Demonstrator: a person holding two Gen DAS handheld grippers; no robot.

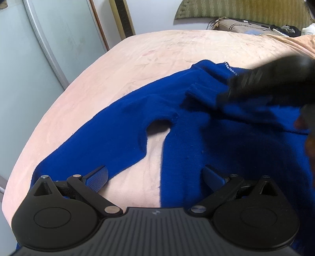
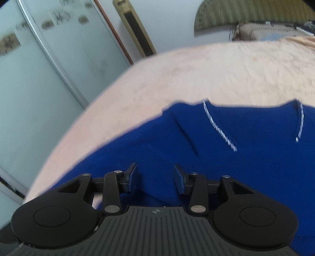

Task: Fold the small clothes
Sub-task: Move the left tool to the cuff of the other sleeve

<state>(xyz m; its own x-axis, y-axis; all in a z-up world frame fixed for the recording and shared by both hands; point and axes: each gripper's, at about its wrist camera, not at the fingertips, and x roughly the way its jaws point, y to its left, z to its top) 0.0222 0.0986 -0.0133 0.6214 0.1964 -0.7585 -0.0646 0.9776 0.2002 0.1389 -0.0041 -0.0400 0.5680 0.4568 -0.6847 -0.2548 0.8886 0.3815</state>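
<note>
A royal-blue knit sweater (image 1: 196, 134) lies on a peach bedspread (image 1: 137, 65). One sleeve runs toward the lower left and a ribbed cuff (image 1: 202, 92) is folded onto the body. My left gripper (image 1: 155, 177) is open and empty, low over the gap between sleeve and body. The right gripper's body (image 1: 275, 80) is a dark blur at upper right, over the cuff. In the right wrist view, my right gripper (image 2: 155, 177) is open and empty just above the sweater (image 2: 236, 167), whose white-stitched neckline (image 2: 220, 130) lies ahead.
The bed edge curves down at the left, beside frosted sliding doors (image 1: 29, 69). A headboard (image 1: 246, 9) and a pile of bags and cables (image 1: 256, 27) are at the far end of the bed.
</note>
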